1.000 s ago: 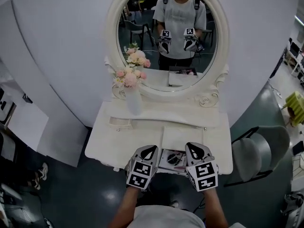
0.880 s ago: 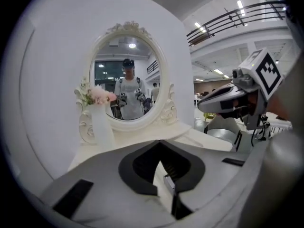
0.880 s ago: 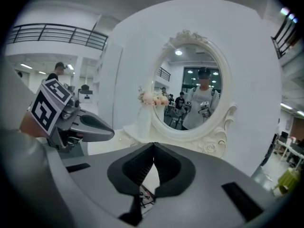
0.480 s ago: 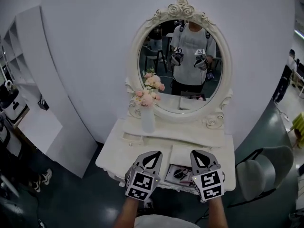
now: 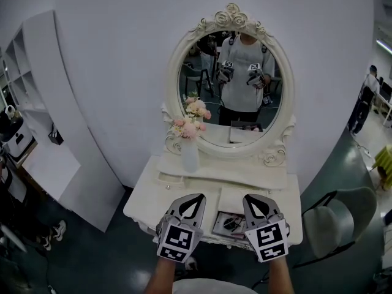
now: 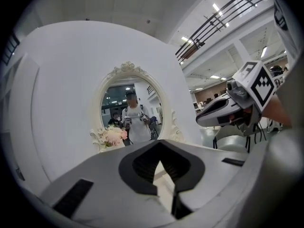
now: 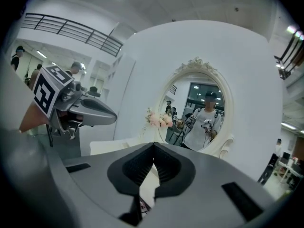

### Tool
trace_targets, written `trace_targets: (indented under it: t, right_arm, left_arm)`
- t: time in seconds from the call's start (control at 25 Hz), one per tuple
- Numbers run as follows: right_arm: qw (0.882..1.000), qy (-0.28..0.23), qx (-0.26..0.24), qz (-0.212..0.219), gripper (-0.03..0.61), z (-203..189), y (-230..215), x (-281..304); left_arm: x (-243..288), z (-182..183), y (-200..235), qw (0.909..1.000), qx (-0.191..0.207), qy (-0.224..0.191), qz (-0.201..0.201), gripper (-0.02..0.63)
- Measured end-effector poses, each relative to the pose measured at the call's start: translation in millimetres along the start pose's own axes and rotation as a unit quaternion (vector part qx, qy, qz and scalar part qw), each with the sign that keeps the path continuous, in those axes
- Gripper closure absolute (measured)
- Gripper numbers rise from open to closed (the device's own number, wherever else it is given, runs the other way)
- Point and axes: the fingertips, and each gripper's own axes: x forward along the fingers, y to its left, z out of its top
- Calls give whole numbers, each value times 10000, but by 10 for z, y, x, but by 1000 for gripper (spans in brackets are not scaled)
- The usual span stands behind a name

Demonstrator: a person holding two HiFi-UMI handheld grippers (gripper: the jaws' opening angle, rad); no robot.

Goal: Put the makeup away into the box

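Note:
The makeup shows as a small dark tray of compacts at the front edge of the white dressing table. It lies between my two grippers, and a sliver of it shows under the right jaws. A flat white box part lies just behind it. My left gripper and right gripper hover above the table's front. Both are shut with nothing in them. Each appears in the other's view: the right gripper, the left gripper.
An oval mirror in an ornate frame stands at the table's back and reflects the person holding the grippers. A white vase of pink flowers stands at the back left. A grey chair is to the right, white shelving to the left.
Both grippers have risen above the table's front edge, still side by side and shut. The head view has pulled back, so the table and mirror look smaller.

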Motion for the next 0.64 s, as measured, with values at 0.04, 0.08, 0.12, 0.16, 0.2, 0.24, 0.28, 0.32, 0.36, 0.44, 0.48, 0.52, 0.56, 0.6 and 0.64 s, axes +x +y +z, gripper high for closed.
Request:
trace_targets:
  t: [0.04, 0.08, 0.12, 0.16, 0.2, 0.24, 0.28, 0.32, 0.36, 0.44, 0.48, 0.52, 0.56, 0.6, 0.64]
  right_arm:
    - [10000, 8, -7, -1, 578, -19, 4, -4]
    - [10000, 15, -15, -9, 578, -33, 8, -7]
    - [10000, 22, -23, -20, 578, -40, 14, -9]
    - [10000, 28, -24, -29, 578, -39, 21, -9]
    - [10000, 31, -13, -30, 578, -31, 31, -8]
    - [10000, 32, 4, -22, 578, -19, 43, -5]
    - [10000, 34, 21, -9, 578, -6, 58, -1]
    - [10000, 37, 30, 5, 578, 5, 74, 1]
    - [10000, 40, 30, 15, 578, 10, 88, 3]
    - [10000, 37, 16, 31, 578, 7, 105, 9]
    - [10000, 33, 7, 36, 578, 0, 109, 12]
    - [10000, 30, -1, 40, 578, -8, 112, 14]
    - [10000, 28, -9, 44, 578, -16, 115, 16]
    - [10000, 27, -16, 47, 578, -23, 119, 18]
    - [10000, 28, -23, 51, 578, -29, 123, 20]
  left_arm:
    - [-5, -10, -10, 10000, 6, -3, 7, 597]
    - [-13, -23, -17, 10000, 27, 6, 20, 597]
    - [-23, -40, -17, 10000, 62, 32, 35, 597]
    - [-36, -57, -12, 9999, 104, 66, 51, 597]
    - [-48, -67, -3, 9998, 137, 93, 59, 597]
    - [-61, -68, 8, 9998, 152, 105, 58, 597]
    - [-74, -63, 19, 9998, 152, 109, 53, 597]
    - [-88, -55, 27, 9998, 149, 108, 46, 597]
    - [-102, -45, 30, 9998, 151, 102, 37, 597]
    - [-121, -16, 22, 9998, 167, 66, 20, 597]
    - [-130, -2, 17, 9998, 178, 44, 22, 597]
    - [-140, 10, 12, 9998, 191, 22, 29, 597]
    - [-149, 21, 9, 9998, 204, 2, 36, 597]
    - [-159, 31, 7, 9998, 216, -17, 43, 597]
    - [-168, 41, 5, 9997, 228, -35, 48, 597]
